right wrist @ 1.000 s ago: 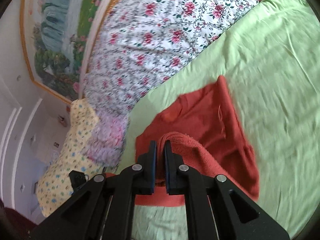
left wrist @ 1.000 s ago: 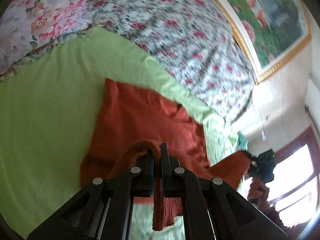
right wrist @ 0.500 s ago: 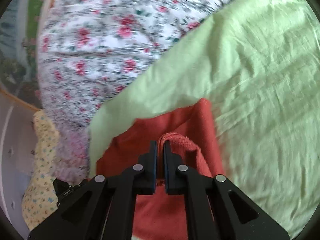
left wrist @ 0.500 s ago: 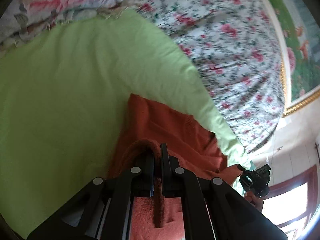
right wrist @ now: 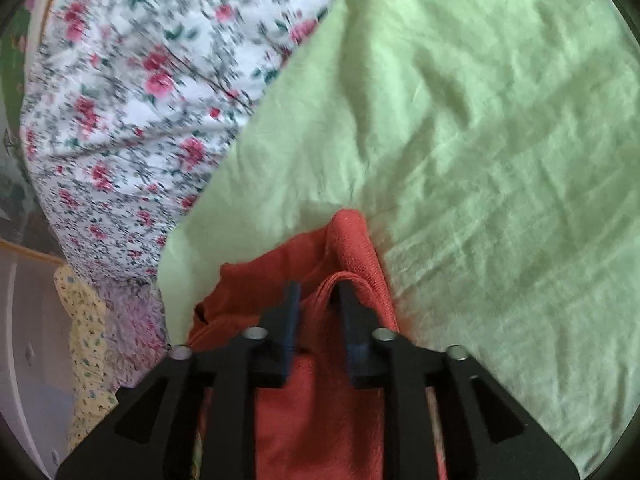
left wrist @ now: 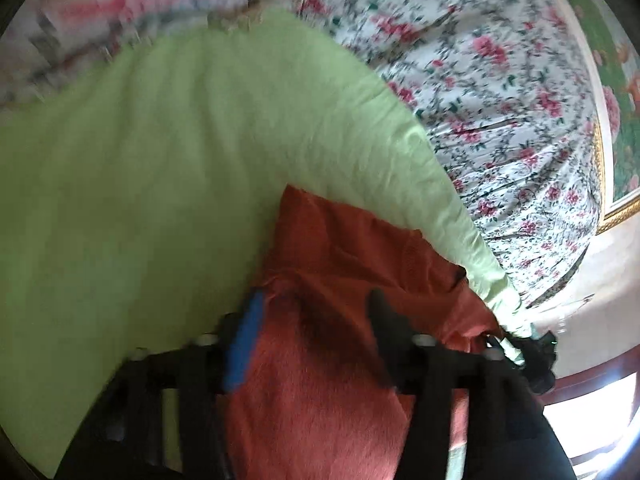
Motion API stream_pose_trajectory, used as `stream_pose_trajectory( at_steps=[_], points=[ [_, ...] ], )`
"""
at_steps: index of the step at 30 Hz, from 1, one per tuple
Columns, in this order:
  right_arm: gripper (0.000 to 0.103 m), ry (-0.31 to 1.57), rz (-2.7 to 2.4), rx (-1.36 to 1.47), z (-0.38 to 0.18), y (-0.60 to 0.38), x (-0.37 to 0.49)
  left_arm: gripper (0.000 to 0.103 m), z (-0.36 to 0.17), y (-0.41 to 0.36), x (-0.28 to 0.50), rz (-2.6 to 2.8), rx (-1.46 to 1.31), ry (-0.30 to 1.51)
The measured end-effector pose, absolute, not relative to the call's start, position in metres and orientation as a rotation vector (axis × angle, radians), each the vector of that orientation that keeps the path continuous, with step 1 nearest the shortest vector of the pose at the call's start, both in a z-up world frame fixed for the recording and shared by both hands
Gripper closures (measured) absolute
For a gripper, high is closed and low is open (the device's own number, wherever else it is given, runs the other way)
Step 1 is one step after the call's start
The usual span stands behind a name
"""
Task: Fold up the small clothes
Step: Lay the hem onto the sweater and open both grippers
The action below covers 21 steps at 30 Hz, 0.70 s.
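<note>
The rust-red knitted garment (right wrist: 320,400) lies low in both frames on the pale green sheet (right wrist: 480,140). The left gripper (left wrist: 316,312) and right gripper (right wrist: 318,300) have just spread, releasing the folded-over edge. Further folds likely remain.

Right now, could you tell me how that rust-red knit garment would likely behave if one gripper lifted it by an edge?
Probably floppy: the rust-red garment bunches into a soft ridge between the right gripper fingers and lies in folds on the green sheet. Likely light, being small and thin-layered. Its fuzzy knit should resist slipping, though that is a guess.
</note>
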State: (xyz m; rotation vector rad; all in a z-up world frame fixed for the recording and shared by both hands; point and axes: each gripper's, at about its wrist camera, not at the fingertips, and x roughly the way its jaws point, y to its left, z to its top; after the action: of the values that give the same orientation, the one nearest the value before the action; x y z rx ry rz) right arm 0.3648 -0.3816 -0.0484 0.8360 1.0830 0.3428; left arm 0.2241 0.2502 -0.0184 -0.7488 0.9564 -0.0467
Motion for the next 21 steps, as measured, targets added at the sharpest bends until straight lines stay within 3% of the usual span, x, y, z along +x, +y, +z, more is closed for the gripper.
stream_pose_trajectory(
  at_steps=[2,3,7,16,21],
  points=[
    [0.043,1.025,0.317,0.83,-0.035,-0.389,0.351,0.044,-0.007,0.245,0.212,-0.065,-0.732,0.947],
    [0.04,0.99,0.31,0.831,-0.029,-0.392,0.344,0.044,-0.002,0.238,0.207,-0.092,-0.728,0.952],
    [0.04,0.966,0.411,0.758,-0.01,-0.367,0.317,0.043,-0.002,0.184,0.204,-0.253,-0.657,1.025],
    [0.041,1.187,0.777,0.273,-0.029,-0.224,0.291,0.043,-0.042,0.1,0.257,-0.372,-0.418,1.18],
    [0.045,1.211,0.621,0.25,-0.051,-0.251,0.329,0.064,-0.047,0.137,0.295,-0.3,-0.397,1.16]
  ],
)
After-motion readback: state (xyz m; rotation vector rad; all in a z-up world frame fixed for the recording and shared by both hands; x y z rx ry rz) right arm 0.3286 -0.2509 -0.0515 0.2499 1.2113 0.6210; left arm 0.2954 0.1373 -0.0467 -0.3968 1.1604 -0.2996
